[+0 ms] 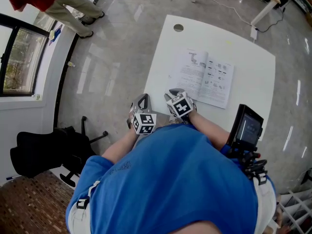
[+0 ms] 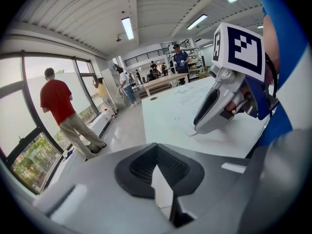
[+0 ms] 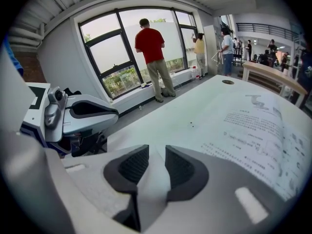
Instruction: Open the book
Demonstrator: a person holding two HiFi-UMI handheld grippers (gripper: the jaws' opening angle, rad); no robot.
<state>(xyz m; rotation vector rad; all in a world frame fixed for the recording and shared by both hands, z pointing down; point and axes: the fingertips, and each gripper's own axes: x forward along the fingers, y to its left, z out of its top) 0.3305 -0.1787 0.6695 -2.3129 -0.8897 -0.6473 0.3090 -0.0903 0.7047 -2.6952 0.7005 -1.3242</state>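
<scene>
Two printed pages already lie spread flat: the book (image 1: 202, 77) rests open on the white table (image 1: 170, 48), its near edge just beyond your right gripper (image 3: 157, 162), whose jaws stand parted with nothing between them. Your left gripper (image 2: 158, 162) is closed and empty. Expect light, floppy paper that creases easily and may slide; pinch one leaf gently at its near outer corner.
</scene>
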